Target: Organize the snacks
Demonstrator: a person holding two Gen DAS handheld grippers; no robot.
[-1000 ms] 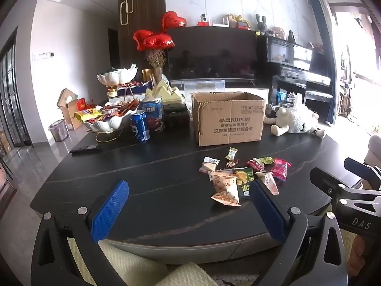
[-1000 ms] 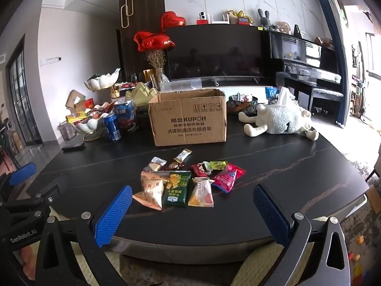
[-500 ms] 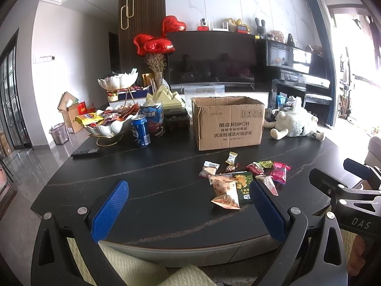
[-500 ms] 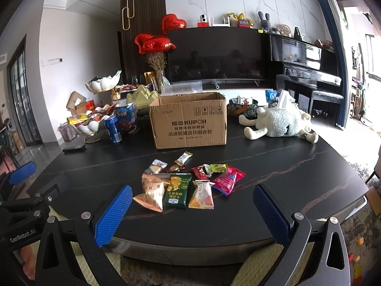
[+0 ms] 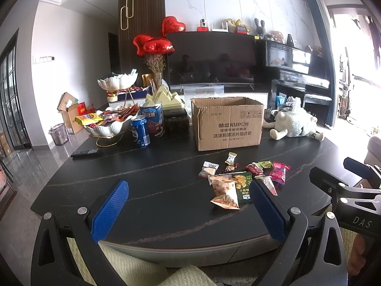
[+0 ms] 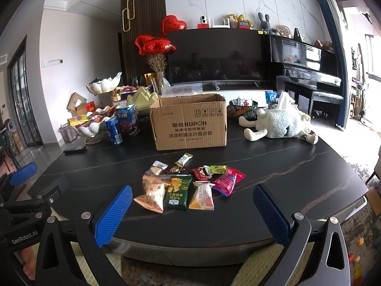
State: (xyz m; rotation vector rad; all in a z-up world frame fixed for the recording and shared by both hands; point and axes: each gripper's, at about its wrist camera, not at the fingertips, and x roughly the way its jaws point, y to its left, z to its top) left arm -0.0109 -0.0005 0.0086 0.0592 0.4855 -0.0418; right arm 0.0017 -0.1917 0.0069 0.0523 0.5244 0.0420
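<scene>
Several snack packets lie in a loose pile on the dark table [image 6: 273, 166]: an orange packet [image 6: 153, 194], a green packet [image 6: 178, 191], a pale DENMA packet [image 6: 202, 196] and a pink packet [image 6: 227, 181]. Behind them stands an open cardboard box [image 6: 190, 125]. My right gripper [image 6: 191, 211] hangs open at the table's near edge, just in front of the pile. In the left wrist view the orange packet [image 5: 225, 191] and the box [image 5: 227, 125] sit right of centre. My left gripper [image 5: 188, 208] is open and empty, left of the pile.
A white tiered dish of snacks [image 5: 108, 124], a blue can [image 5: 140, 131] and a remote [image 5: 85, 153] occupy the table's back left. A plush sheep [image 6: 278, 124] lies at the back right. A television and piano stand behind.
Both grippers have drifted slightly, with the pile and box shifting a little in view. Both stay open and empty.
</scene>
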